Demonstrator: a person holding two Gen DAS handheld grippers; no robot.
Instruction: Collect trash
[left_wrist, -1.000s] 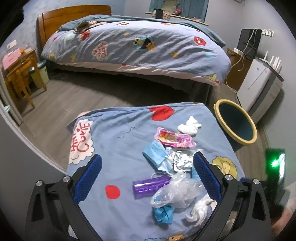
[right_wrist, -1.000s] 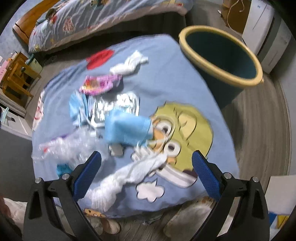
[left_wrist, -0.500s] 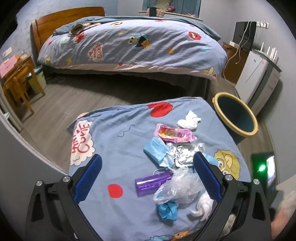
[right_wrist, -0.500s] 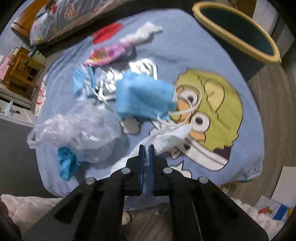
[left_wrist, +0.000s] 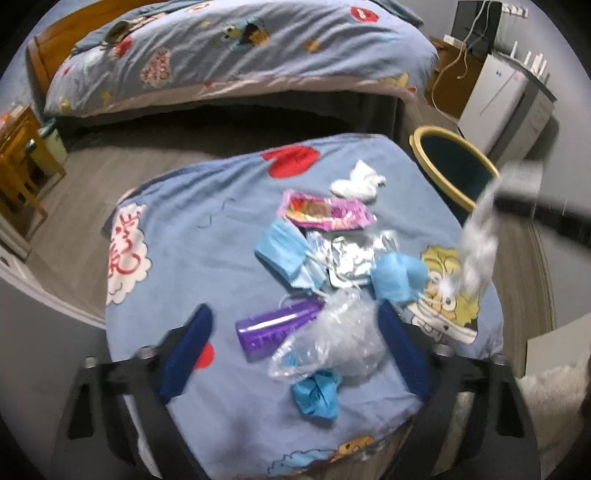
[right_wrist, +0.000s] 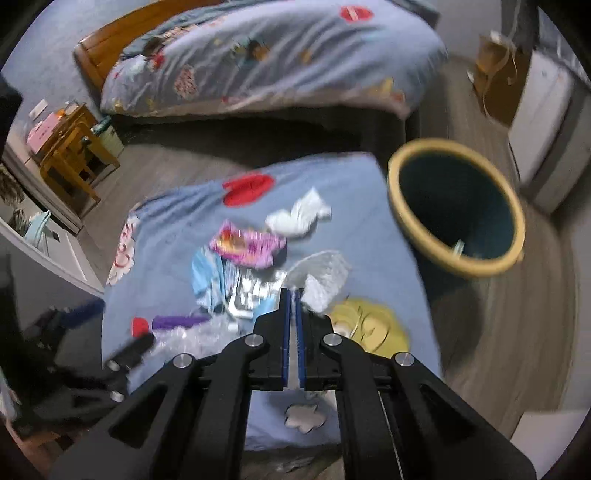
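Right gripper (right_wrist: 293, 295) is clamped down on a crumpled white tissue (right_wrist: 320, 277), which sticks out past the tips. In the left wrist view that same tissue (left_wrist: 476, 240) hangs as a blurry white strip off to the right, lifted off the cloth. Just ahead and right of the right gripper sits the trash bin (right_wrist: 509, 206), dark teal inside with a yellow rim, on the floor beside the table.

Left gripper (left_wrist: 291, 325) has its jaws spread fairly wide and has just been closing them in a bit. Between them are a clear plastic bag (left_wrist: 332, 339) and a purple tube (left_wrist: 275, 328), but the pads aren't pressing on either. A scrunched blue glove (left_wrist: 317, 393) lies right under the bag, closer to the camera.

Further out from the left gripper: two blue face masks (left_wrist: 286, 254), a silver foil wrapper (left_wrist: 349, 260), a pink snack wrapper (left_wrist: 325, 212), then another white tissue wad (left_wrist: 356, 182). All of it's on the blue cartoon tablecloth (left_wrist: 184, 258). Bed (left_wrist: 240, 55) in the back.
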